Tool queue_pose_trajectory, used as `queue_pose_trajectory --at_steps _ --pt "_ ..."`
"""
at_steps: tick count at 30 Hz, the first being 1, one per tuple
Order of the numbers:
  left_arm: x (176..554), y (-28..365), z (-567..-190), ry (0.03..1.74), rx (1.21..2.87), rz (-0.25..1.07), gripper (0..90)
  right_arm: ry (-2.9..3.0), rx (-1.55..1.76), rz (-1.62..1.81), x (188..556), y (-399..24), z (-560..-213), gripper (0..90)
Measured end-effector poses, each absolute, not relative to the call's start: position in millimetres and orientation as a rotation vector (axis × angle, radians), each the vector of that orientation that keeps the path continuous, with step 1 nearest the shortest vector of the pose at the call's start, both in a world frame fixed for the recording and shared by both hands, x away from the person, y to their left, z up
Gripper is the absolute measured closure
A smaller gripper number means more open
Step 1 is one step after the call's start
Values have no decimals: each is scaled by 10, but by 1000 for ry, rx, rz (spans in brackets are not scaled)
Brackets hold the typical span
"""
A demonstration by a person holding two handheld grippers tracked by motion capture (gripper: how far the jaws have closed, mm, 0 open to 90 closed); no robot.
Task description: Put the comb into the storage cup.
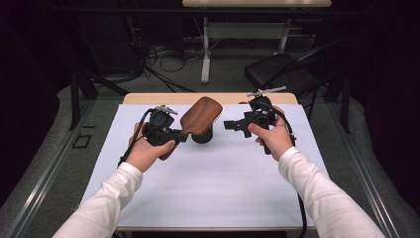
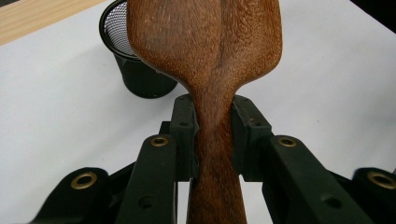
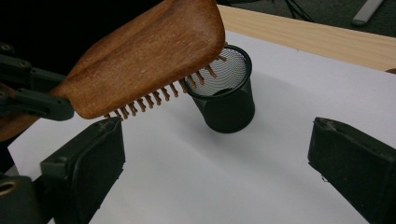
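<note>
Hairbrush above mesh cup
Left gripper pinched the hairbrush handle; right gripper was spread. Centre the head over the mesh cup before lowering.

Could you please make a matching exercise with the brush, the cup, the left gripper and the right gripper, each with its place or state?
Things:
1. brush
2. cup
3. left gripper
4. right gripper

States:
A. jaws wide apart, nothing between them
B. stands upright on the white sheet, black mesh
C. clamped on a wooden handle
D. held in the air, bristles pointing down over the cup's rim

Pairs: 1-D, 2-B, 3-C, 4-A
</note>
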State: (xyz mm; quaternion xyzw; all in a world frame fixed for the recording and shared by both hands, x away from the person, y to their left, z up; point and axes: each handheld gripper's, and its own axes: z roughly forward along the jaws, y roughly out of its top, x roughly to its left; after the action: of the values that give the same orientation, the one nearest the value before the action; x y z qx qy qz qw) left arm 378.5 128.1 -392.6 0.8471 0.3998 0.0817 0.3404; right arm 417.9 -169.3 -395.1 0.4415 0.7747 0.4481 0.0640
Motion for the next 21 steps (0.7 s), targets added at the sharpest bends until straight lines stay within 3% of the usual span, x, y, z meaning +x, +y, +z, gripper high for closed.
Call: queue_pose_trajectory --at_steps 21 --pt "3777 1228 -3942 1000 2186 201 726 2287 1507 1537 4334 -1682 -3960 136"
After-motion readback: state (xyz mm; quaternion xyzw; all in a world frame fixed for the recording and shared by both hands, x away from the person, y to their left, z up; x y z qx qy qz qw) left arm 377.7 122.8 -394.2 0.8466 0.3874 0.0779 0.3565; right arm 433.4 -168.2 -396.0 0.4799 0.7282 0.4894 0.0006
